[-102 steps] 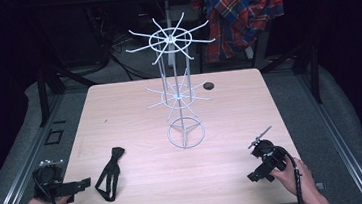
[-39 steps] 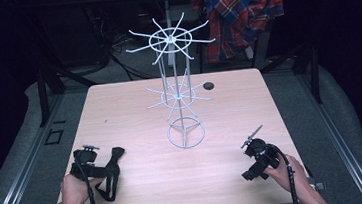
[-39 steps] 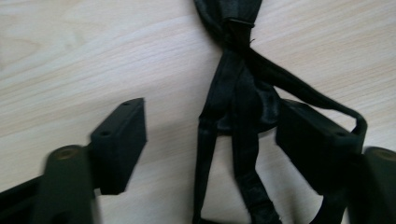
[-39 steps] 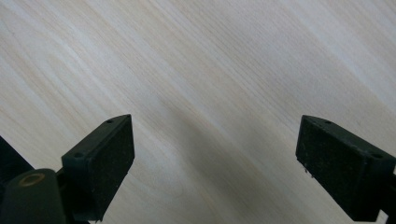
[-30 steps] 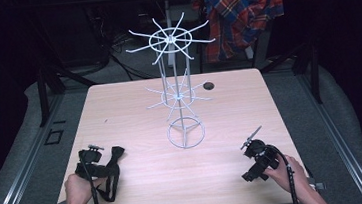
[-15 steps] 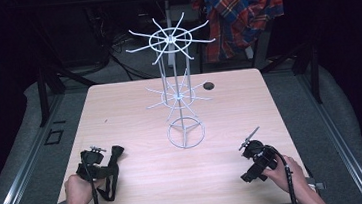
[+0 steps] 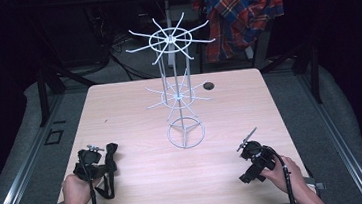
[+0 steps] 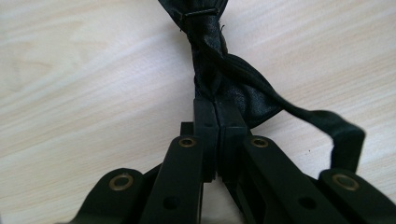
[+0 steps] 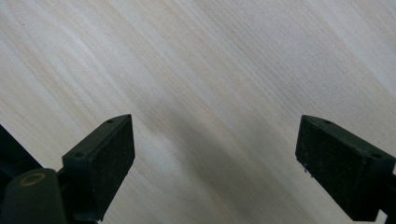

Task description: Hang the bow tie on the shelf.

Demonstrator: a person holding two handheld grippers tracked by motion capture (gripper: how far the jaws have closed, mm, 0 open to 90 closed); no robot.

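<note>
A pale wooden table (image 7: pixel 134 111) is seen from above, with a white wire rack (image 7: pixel 178 89) of radiating hooks standing at its middle. Near the left front edge a black bow tie (image 8: pixel 219 79) lies on the wood, and the left gripper (image 8: pixel 217 109) is clamped on it, jaws pressed together. The right gripper (image 9: pixel 215 158) is held over bare wood, jaws wide apart. The pick-up is judged in hand; next, a lift toward a hook is probably called for.

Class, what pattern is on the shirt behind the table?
Red and blue plaid shirt, clearest in the high view.
</note>
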